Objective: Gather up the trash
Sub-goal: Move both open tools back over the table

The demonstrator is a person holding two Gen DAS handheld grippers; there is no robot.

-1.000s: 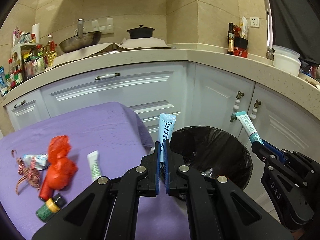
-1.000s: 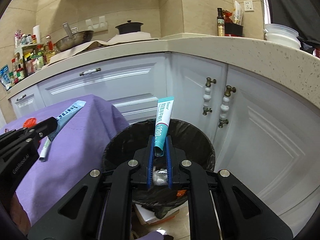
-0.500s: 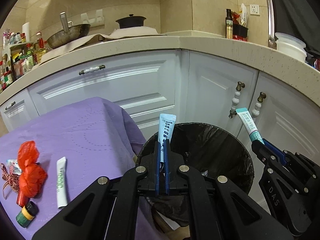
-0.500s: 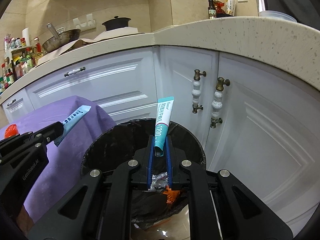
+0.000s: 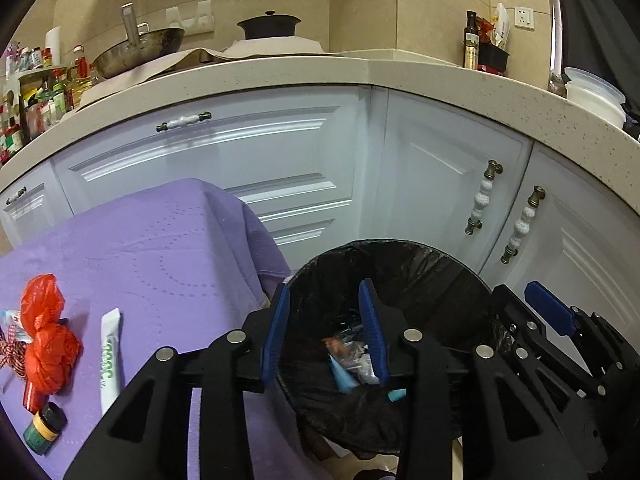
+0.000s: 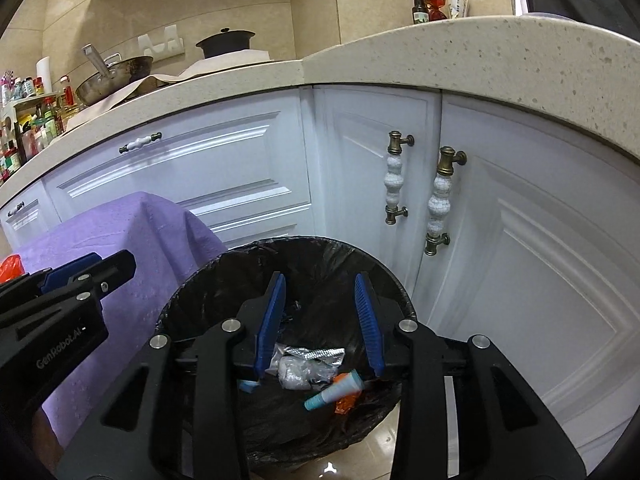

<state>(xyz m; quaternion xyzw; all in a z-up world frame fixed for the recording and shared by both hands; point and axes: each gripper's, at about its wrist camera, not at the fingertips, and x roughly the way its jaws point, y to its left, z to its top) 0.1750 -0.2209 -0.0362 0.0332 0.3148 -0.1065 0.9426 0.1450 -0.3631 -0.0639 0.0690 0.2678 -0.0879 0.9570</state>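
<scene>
Both grippers hang over a round bin lined with a black bag. My left gripper has its jaws opening, with nothing between them. My right gripper is likewise opening and empty. A teal tube and a blue tube lie among wrappers at the bin's bottom. On the purple cloth lie a white tube with green print, a crumpled red bag, a small green jar and a red-and-white string.
White cabinets with ceramic handles stand close behind the bin. The stone counter above carries a wok, a black pot, bottles and a white tub. The purple-covered table's corner sits left of the bin.
Both grippers opened, and the blue tube and the teal tube dropped out of them into the bin. Both moved forward and slightly lower over the bin.
</scene>
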